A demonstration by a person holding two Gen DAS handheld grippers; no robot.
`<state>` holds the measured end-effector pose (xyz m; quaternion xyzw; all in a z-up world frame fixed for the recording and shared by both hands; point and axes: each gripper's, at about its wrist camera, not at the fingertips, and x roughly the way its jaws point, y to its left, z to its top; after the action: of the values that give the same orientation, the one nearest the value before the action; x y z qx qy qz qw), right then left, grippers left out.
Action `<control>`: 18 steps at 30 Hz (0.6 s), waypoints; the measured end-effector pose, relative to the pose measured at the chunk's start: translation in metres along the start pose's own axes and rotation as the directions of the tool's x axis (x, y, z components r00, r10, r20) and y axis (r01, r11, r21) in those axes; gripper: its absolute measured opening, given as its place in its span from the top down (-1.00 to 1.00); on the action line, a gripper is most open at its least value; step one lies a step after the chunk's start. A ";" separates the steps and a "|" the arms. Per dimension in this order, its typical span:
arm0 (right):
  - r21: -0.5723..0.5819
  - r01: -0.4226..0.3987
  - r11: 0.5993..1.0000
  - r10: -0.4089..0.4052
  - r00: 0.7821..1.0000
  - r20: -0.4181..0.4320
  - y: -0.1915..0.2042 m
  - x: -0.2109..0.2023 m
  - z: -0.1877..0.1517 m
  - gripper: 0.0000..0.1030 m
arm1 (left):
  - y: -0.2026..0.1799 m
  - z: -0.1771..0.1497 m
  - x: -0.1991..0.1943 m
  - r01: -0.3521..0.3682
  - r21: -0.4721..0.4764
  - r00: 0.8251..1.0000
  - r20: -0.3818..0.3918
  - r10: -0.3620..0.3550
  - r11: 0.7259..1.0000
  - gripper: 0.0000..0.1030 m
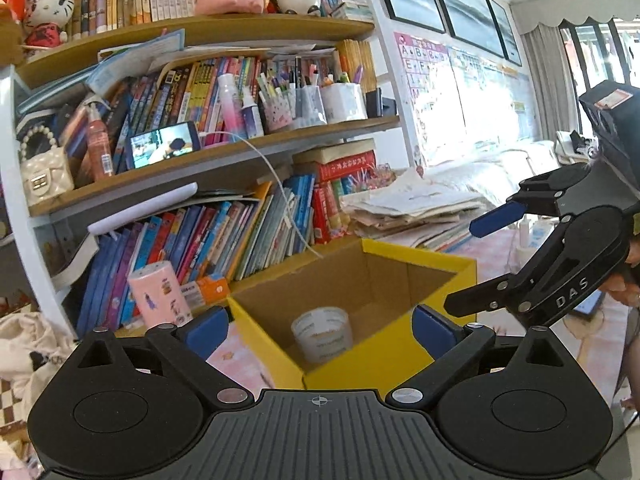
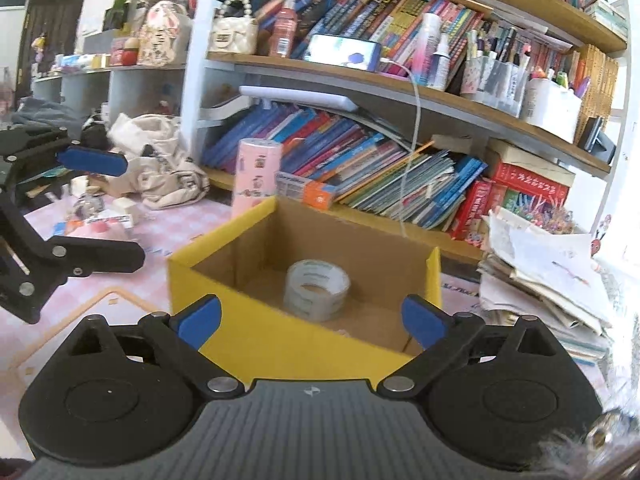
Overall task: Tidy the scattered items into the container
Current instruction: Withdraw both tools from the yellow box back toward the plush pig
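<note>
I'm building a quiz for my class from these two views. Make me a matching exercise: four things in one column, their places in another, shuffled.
Things:
1. tape roll
2. pink canister
3. phone
4. paper stack

Places:
A. leaning on a bookshelf shelf, screen lit
B. inside the yellow box
C. right of the box
D. behind the box's left corner

Pairs: 1-B, 2-D, 3-A, 4-C
</note>
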<state>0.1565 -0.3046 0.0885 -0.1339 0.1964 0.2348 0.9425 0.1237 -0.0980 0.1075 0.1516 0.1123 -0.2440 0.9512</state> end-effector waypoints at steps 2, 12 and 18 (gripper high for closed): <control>-0.010 -0.008 1.000 0.008 1.000 -0.001 0.008 -0.004 -0.004 -0.90 | 0.000 -0.005 -0.005 -0.007 -0.002 1.000 -0.008 0.007 1.000 -0.94; -0.012 -0.040 0.999 0.040 0.998 -0.039 0.041 -0.007 -0.026 -0.92 | 0.009 -0.039 -0.027 -0.041 -0.053 0.996 -0.083 0.037 0.998 -0.95; 0.005 -0.076 0.997 0.076 0.994 -0.073 0.060 0.000 -0.041 -0.93 | 0.010 -0.063 -0.040 -0.084 -0.078 0.991 -0.113 0.075 0.993 -0.95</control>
<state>0.1140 -0.2680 0.0426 -0.1337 0.2361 0.2652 0.9253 0.0858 -0.0507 0.0633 0.1300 0.1683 -0.1924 0.9580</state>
